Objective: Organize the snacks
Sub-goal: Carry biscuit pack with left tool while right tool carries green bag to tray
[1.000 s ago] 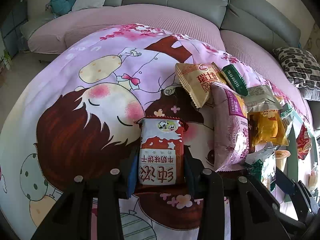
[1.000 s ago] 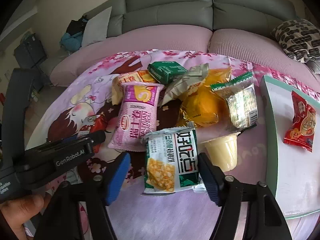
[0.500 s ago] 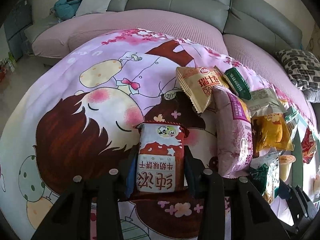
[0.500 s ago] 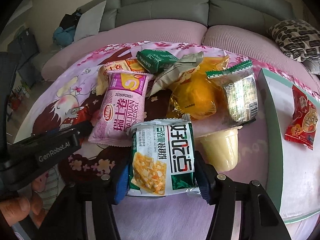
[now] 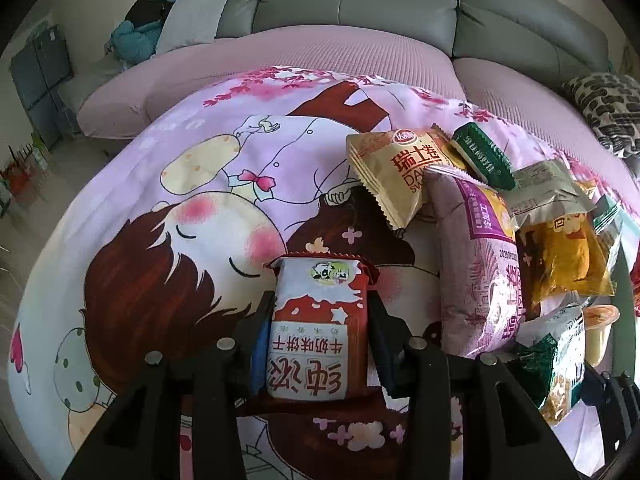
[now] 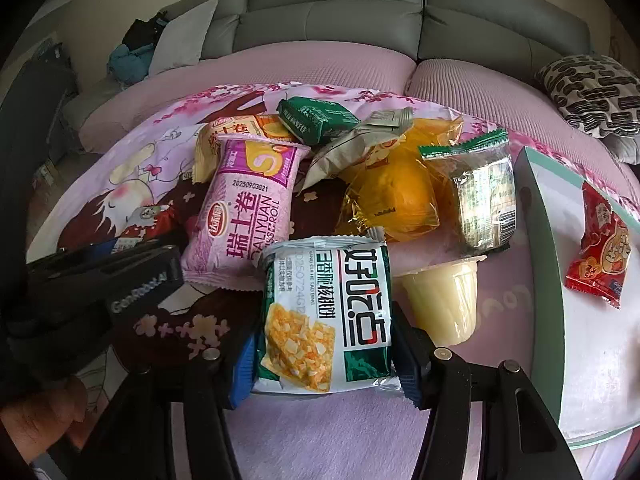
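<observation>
The left tool [image 5: 320, 340] is clamped narrowly on a red-and-white biscuit packet [image 5: 318, 328], its blue pads pressing both long sides, with the packet's panda-printed end pointing away over the cartoon-printed pink cloth [image 5: 192, 184]. The right tool [image 6: 324, 356] grips a green-and-white walnut crisp packet [image 6: 326, 316] in the same way, a pad tight on each side, the packet standing clear of the cloth at its near end. Just beyond that packet lies a pink Swiss roll bag [image 6: 248, 208], overlapping the lower edge of a tan Swiss roll bag [image 5: 394, 172] behind it. A dark green packet [image 6: 316, 118] rests across the top of the pile, touching a grey-green foil pouch [image 6: 360, 144] that leans over a clear orange bag with a cake inside [image 6: 396, 192]. To the right of that sits a clear packet with a green sealed edge [image 6: 480, 196], and near it, beside the right tool, a pale yellow jelly cup [image 6: 444, 304] lying on its side. At the right edge is a white tray with a mint-green rim [image 6: 532, 208], and a red snack packet [image 6: 604, 248] lies flat on it, well apart from the heap. From the right camera the left tool's black body is seen low at the left, with a hand [image 6: 44, 412] wrapped below it. A grey sofa [image 6: 340, 16] curves behind the pink ribbed seat cover [image 6: 280, 68], and a black-and-white patterned cushion [image 6: 592, 92] sits at the far right.
</observation>
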The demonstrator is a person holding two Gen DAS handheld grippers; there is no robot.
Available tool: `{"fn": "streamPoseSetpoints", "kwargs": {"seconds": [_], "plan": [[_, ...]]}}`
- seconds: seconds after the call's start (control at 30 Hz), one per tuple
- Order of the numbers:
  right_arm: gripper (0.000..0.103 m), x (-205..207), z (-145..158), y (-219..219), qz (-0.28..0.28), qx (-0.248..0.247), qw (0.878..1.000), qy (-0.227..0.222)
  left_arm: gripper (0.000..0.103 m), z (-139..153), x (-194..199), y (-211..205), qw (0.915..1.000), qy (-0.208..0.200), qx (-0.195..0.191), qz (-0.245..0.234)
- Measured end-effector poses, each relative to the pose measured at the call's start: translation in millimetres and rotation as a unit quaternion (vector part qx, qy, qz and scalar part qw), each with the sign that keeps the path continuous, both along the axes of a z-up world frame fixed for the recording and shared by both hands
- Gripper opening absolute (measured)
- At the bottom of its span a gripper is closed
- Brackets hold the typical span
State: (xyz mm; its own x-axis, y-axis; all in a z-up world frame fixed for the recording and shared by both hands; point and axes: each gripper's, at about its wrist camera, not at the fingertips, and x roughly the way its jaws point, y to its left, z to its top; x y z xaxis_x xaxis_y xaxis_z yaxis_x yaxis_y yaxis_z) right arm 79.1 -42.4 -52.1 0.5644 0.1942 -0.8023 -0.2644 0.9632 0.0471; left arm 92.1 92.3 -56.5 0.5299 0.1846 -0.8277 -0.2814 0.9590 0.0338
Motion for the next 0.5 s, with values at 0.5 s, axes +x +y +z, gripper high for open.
{"fn": "streamPoseSetpoints", "kwargs": {"seconds": [0.5], "plan": [[0.054,0.3,5.4,-8.4,-0.007,0.025,1.000,-0.005,0.041,10.2,-5.4,4.0,0.9995,-0.020,-0.024,0.012]]}}
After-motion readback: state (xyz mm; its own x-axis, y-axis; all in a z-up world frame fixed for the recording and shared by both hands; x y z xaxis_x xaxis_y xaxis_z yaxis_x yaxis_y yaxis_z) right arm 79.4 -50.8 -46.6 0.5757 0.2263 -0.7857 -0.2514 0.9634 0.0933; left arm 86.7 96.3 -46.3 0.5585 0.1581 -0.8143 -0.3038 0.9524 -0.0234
